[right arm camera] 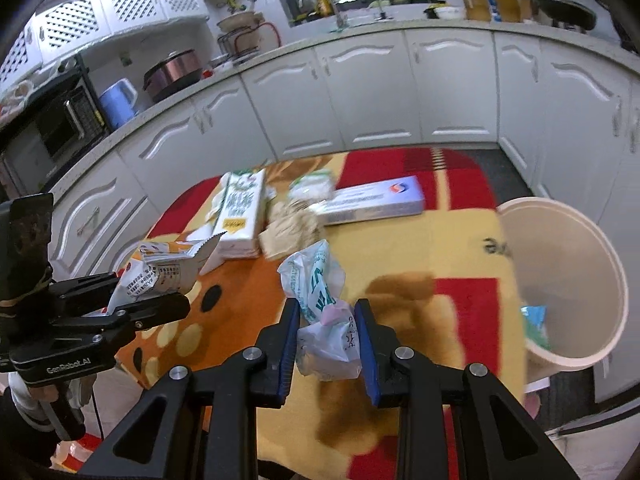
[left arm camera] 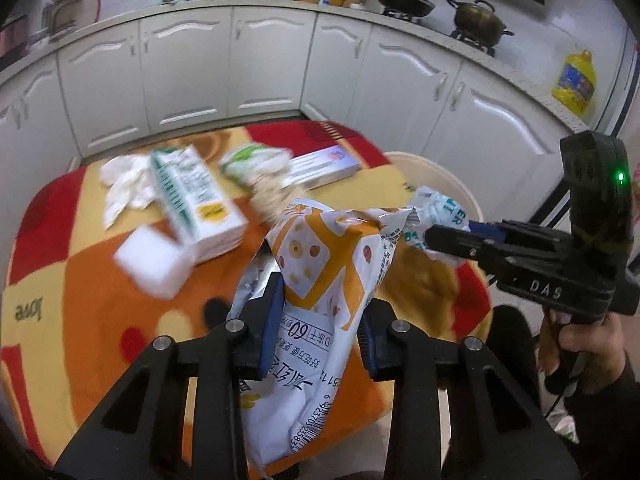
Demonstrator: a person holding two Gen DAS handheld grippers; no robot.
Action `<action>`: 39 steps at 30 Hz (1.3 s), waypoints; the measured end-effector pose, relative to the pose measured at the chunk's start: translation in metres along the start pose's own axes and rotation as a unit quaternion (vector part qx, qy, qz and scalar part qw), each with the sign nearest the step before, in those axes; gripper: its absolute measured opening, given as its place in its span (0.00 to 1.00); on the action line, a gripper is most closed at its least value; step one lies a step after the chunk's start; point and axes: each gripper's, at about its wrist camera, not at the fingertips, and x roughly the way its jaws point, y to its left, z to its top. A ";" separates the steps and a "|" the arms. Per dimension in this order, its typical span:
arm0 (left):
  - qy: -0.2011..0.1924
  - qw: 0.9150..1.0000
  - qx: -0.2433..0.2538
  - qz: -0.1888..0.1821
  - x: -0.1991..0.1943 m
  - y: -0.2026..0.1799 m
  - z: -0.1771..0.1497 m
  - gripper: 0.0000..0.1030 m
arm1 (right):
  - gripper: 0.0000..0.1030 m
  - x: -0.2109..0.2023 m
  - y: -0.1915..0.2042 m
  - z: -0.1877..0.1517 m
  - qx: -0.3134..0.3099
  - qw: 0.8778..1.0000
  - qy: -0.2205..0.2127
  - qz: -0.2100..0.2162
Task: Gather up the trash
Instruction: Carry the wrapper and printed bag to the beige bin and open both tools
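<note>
My left gripper [left arm camera: 320,320] is shut on an orange-and-white snack wrapper [left arm camera: 324,264] and holds it above the table; it also shows at the left of the right wrist view [right arm camera: 160,272]. My right gripper [right arm camera: 326,328] is shut on a crumpled white plastic bag with green print [right arm camera: 320,300], also seen in the left wrist view [left arm camera: 436,212]. A cream waste bin [right arm camera: 576,280] stands beside the table at the right, with some trash inside.
On the patterned tablecloth [right arm camera: 420,240] lie a white-green carton [left arm camera: 196,196], a white foam block [left arm camera: 152,260], crumpled tissue [left arm camera: 124,184], a green-white packet [left arm camera: 252,160], a blue-white box [right arm camera: 376,200] and a beige crumpled piece [right arm camera: 288,232]. White kitchen cabinets [left arm camera: 264,68] stand behind.
</note>
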 end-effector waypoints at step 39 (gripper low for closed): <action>0.050 0.996 0.028 -0.072 0.168 -0.145 0.120 0.30 | 0.26 -0.026 -0.200 0.010 0.138 0.977 -0.021 -0.159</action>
